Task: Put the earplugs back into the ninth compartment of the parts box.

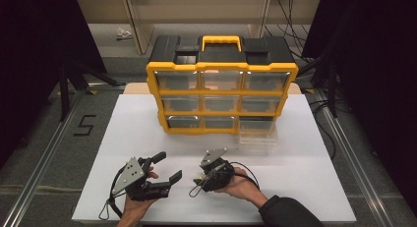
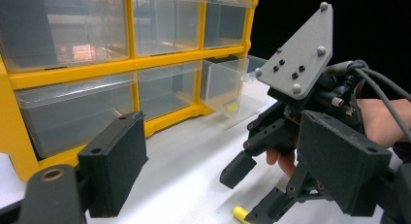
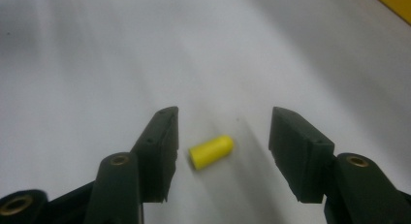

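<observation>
A small yellow cylinder [image 3: 212,152] lies on the white table [image 1: 137,138]. My right gripper [image 3: 224,120] points down at it, jaws on either side with a gap to each, so it is open. The left gripper view has this cylinder [image 2: 241,214] just under the right gripper [image 2: 248,192]. From above, my right gripper [image 1: 199,180] is near the front middle of the table. My left gripper [image 1: 167,167] rests beside it at the left, open and holding nothing.
A yellow and black organizer [image 1: 221,97] with clear drawers stands at the back of the table. Its bottom right drawer [image 1: 258,138] is pulled out, with a small yellow piece [image 2: 231,107] inside. Dark floor and rails flank the table.
</observation>
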